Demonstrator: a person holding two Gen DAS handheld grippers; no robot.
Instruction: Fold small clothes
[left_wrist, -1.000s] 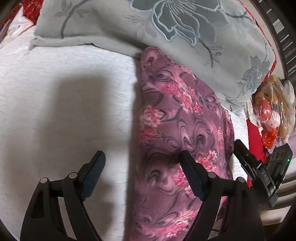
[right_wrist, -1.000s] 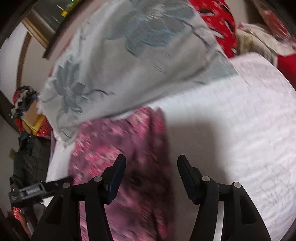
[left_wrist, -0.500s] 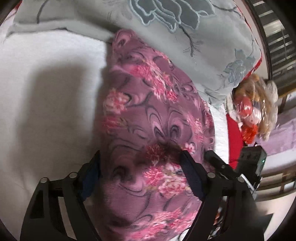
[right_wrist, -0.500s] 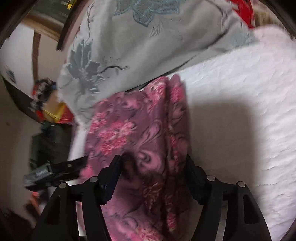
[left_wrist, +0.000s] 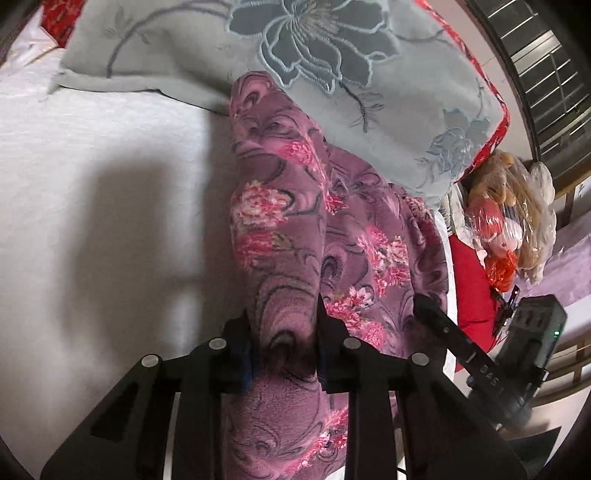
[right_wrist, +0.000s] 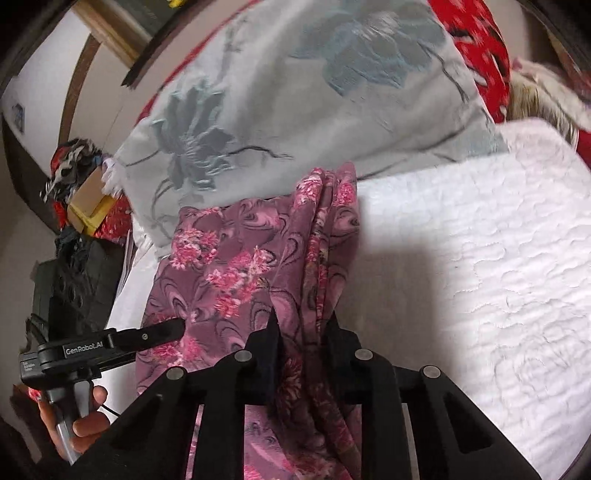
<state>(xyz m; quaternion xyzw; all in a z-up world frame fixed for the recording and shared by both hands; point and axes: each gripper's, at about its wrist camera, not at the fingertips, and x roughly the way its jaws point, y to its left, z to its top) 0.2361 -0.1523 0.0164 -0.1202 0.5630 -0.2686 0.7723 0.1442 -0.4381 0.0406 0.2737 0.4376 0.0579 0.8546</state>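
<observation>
Purple floral garment lying on white bed, far end touching grey pillow; left tongs and right tongs each pinching near bunched fold.

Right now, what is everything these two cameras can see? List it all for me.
Floral garment: one, purple with pink flowers, lying on the bed, its near end gathered and pinched.
Bed cover: one, white quilted, under the garment.
Pillow: one, grey with embroidered blue-grey flowers, at the far end, overlapping the garment's top.
Red patterned fabric: red with black and white, behind the pillow.
Bag of soft toys: one clear plastic bag, beside the bed in the left camera view.
Cardboard box: one, brown, beside the bed in the right camera view.
Left gripper: black, fingers closed on the garment.
Right gripper: black, fingers closed on the garment.
</observation>
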